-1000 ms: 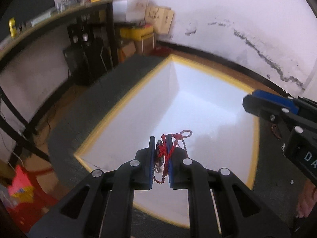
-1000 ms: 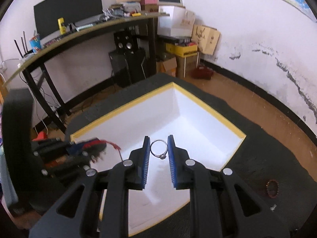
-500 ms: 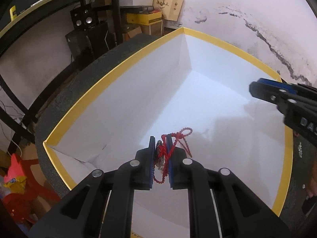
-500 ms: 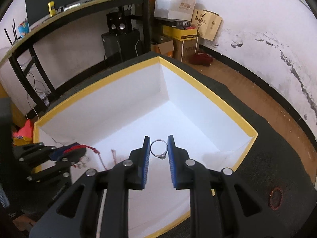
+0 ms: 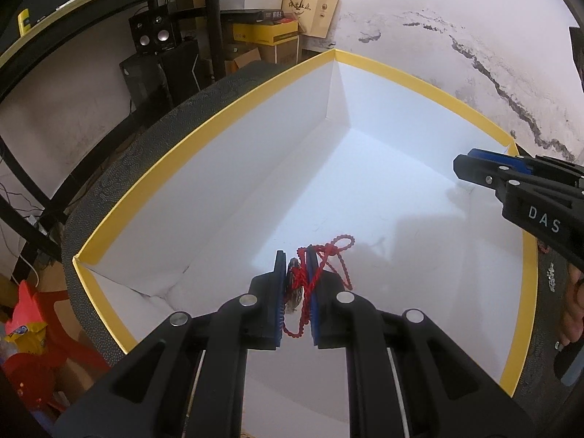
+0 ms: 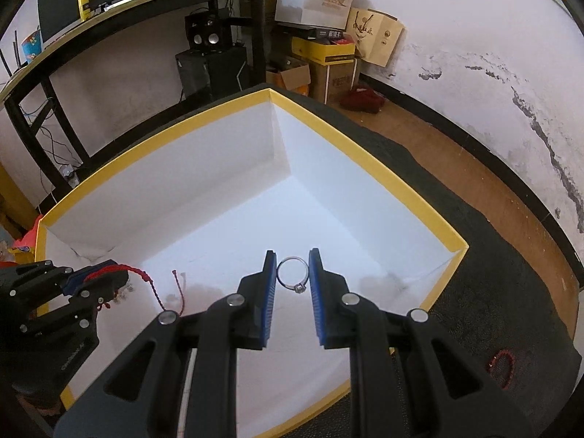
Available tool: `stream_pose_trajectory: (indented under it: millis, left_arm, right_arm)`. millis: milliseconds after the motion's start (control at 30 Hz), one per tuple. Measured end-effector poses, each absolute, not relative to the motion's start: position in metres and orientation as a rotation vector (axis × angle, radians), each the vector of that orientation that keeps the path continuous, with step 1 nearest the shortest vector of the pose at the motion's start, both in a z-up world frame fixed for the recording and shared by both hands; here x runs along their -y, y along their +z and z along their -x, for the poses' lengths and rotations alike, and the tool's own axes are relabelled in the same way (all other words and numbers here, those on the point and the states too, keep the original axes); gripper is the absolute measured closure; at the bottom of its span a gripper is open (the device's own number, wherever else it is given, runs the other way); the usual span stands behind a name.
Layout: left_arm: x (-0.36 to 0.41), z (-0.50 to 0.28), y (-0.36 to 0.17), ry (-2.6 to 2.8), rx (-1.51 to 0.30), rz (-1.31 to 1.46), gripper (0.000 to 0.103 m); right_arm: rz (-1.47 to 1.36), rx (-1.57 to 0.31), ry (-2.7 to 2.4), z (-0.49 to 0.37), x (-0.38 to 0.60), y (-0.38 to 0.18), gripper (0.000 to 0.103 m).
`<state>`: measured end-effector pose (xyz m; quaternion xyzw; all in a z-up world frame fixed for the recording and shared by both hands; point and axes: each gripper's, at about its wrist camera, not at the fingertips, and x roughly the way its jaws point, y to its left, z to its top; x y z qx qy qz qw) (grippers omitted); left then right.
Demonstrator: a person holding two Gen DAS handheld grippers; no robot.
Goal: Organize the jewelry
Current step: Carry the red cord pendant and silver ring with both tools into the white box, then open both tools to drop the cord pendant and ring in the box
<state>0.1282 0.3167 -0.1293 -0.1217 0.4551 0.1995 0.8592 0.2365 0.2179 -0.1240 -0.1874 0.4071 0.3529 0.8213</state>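
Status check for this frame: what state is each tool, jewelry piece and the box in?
Left tool: shut on red cord.
Red cord: held, loops dangling over the box.
Right tool: shut on ring.
Ring: held upright.
Box: open.
Red bracelet: lying on the mat.

A white plaster wall (image 6: 474, 25), cracked and flaking, meets a brown wooden floor (image 6: 456, 153) along a dark skirting. A long black-framed desk (image 6: 153, 3) stands at the left, speakers (image 6: 206, 38) beneath it. Cardboard boxes (image 6: 328, 69) and paper bags (image 6: 376, 36) crowd the corner. Soft, even light fills the room.
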Motion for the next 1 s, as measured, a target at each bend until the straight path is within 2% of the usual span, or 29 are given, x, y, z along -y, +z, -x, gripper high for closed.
stream_pose_trajectory:
  millis: [533, 567, 600, 633, 667, 700, 733, 1000]
  left_arm:
    - [-0.310, -0.128, -0.128, 0.417, -0.946, 0.237, 0.092]
    - [-0.308, -0.129, -0.127, 0.424, -0.945, 0.221, 0.091]
    - [-0.306, -0.129, -0.126, 0.434, -0.944, 0.207, 0.078]
    - [-0.304, -0.130, -0.125, 0.444, -0.953, 0.195, 0.043]
    - [-0.301, -0.130, -0.122, 0.450, -0.952, 0.193, 0.028]
    - [-0.299, -0.127, -0.115, 0.450, -0.921, 0.196, 0.010]
    - [-0.296, -0.124, -0.108, 0.455, -0.876, 0.189, 0.008]
    - [-0.295, -0.123, -0.104, 0.434, -0.891, 0.221, 0.008]
  right_arm:
    - [0.411, -0.841, 0.756, -0.236, -0.221, -0.121, 0.084]
    - [0.414, -0.834, 0.751, -0.236, -0.221, -0.120, 0.082]
    - [0.414, -0.835, 0.748, -0.235, -0.222, -0.120, 0.072]
    - [0.402, -0.822, 0.736, -0.234, -0.221, -0.118, 0.032]
    - [0.383, -0.784, 0.723, -0.232, -0.218, -0.113, 0.008]
    - [0.374, -0.765, 0.721, -0.231, -0.216, -0.110, 0.008]
    - [0.364, -0.769, 0.731, -0.231, -0.215, -0.107, 0.008]
    - [0.320, -0.774, 0.727, -0.230, -0.204, -0.094, 0.008]
